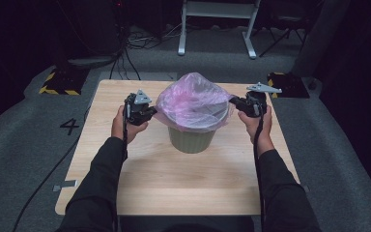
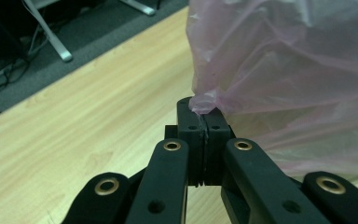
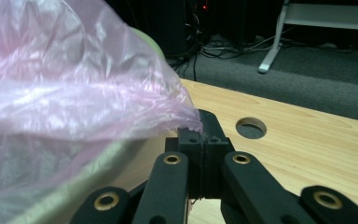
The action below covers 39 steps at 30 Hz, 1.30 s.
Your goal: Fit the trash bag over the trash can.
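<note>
A thin pink plastic bag billows over the top of a pale green bin at the middle of the wooden table. My left gripper is at the bag's left edge, shut on a pinch of the bag. My right gripper is at the bag's right edge, shut on the bag too. The film stretches between the two grippers above the bin's rim. A hand holds each gripper from below.
A round hole is cut in the tabletop just beyond my right gripper. Grey carpet surrounds the table, with a white stand and cables behind, and yellow-black striped blocks at the far corners.
</note>
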Tool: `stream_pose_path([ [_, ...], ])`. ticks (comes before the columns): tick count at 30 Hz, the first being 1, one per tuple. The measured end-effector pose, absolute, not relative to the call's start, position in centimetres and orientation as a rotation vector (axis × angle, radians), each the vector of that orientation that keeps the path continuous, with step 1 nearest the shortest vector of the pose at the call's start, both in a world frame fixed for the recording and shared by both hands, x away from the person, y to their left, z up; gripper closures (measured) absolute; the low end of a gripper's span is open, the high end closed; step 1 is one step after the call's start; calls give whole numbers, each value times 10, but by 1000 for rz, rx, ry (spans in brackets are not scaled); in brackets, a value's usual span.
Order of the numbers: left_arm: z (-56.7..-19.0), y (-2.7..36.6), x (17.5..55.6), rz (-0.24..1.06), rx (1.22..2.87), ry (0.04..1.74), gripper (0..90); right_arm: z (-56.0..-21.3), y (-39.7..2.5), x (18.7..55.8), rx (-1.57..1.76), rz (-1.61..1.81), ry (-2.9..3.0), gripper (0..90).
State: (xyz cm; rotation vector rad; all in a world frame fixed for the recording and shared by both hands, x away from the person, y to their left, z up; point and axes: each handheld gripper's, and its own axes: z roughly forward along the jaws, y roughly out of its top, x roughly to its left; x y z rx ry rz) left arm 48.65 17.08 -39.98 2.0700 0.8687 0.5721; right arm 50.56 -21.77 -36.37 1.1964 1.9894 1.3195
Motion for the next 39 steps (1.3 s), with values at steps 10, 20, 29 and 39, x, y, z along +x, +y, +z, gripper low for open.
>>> stream_pose_path([
  [10,-392,201,453,611,1931,837,399,-364,-226,495,1180,1333,1988,898],
  [20,-364,213,415,613,1855,693,217,-353,-223,487,1124,1321,1982,889],
  [29,-345,195,411,685,1865,619,223,-349,-220,487,1108,1294,1987,885],
  [39,-329,162,437,761,1998,500,519,-349,-216,492,1085,1241,2030,886],
])
